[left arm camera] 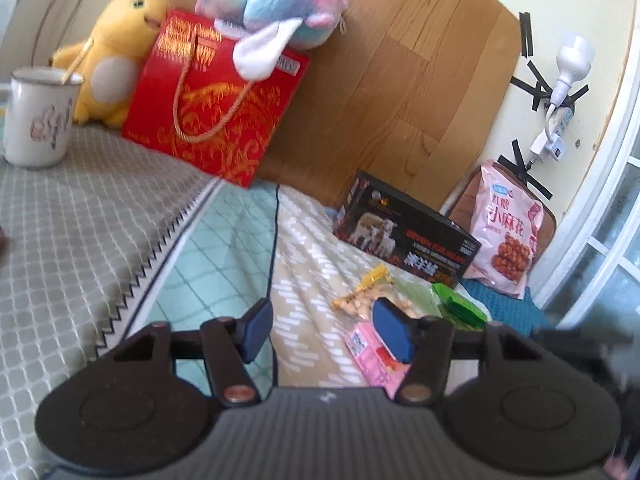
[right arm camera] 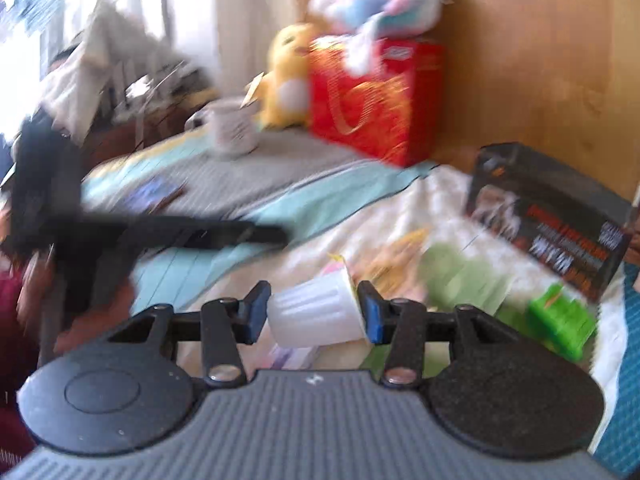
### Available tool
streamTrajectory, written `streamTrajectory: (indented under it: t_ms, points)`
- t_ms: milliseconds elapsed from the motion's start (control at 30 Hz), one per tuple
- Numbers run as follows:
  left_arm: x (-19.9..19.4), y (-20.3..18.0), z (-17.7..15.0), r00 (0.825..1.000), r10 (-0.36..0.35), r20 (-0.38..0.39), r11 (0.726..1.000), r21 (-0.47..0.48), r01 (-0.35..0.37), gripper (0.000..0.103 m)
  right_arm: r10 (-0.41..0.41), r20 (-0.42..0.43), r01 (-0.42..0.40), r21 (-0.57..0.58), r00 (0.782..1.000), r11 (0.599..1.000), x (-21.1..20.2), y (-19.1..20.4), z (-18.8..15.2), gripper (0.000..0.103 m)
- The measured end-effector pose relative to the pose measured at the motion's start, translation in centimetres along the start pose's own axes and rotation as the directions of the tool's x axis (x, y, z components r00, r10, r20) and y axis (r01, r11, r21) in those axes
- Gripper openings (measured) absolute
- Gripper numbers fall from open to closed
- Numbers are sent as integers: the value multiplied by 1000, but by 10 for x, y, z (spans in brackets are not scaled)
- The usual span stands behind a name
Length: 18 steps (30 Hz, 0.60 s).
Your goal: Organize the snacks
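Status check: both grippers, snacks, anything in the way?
Right gripper shut on white ribbed plastic cup. Left gripper open, empty. Snack packets loose on bed.

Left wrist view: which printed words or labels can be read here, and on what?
"DESIGN FOR" on the black box; the rest is blurred.
"小麻花" on the pink snack bag; its smaller print is unreadable.
Gold lettering on the red gift box: too blurred.
Mug motif: illegible.
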<state>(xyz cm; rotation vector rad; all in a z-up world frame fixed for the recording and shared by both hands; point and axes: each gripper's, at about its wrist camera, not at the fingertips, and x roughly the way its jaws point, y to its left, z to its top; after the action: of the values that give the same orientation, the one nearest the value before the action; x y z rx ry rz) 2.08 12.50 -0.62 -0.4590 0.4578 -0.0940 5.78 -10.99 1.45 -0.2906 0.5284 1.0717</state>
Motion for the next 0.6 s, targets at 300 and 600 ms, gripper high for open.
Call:
streamTrajectory:
  t_ms: [300, 600]
  points:
    - [-14, -14, -14, 999, -15, -48, 999, 50, 17, 57, -21, 78, 32, -135, 997, 990, 8, 30, -11, 52]
    - [-46, -4, -21, 999, -15, -30, 1000, -25, 14, 60, 31, 78, -17, -179, 996, 984, 19, 41, -8, 50]
